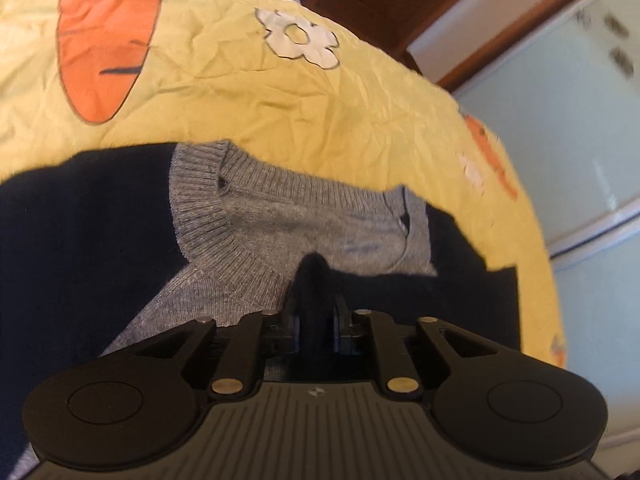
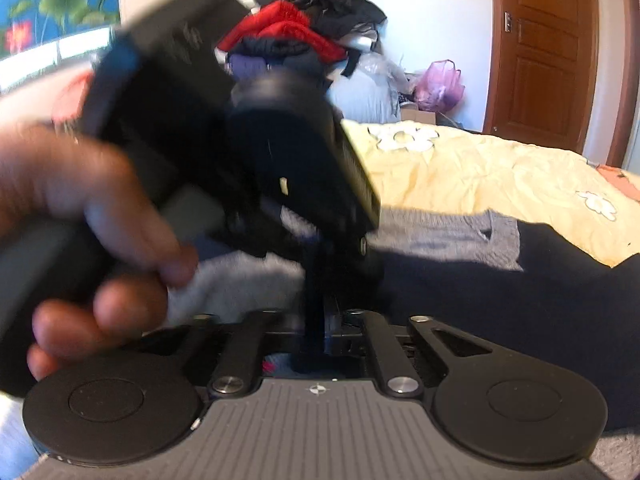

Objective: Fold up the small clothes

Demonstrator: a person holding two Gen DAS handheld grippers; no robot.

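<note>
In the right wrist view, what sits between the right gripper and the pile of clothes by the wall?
The other gripper, blurred, held by a hand, over the grey knit sweater.

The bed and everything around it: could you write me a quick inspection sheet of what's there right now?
Surface: bed under a yellow quilt printed with carrots and white flowers, creased.
Job's things: grey knit sweater with ribbed collar, lying with a dark navy garment on the quilt.
Clutter: heap of red and black clothes behind the bed; a pink plastic bag beside it.
Grippers: left gripper shut on a pinch of navy fabric; right gripper also shut on dark cloth. The right view shows the person's hand holding the left tool, blurred.
Cables: nothing seen.
Surroundings: brown wooden door, white wall, a flower picture.
</note>
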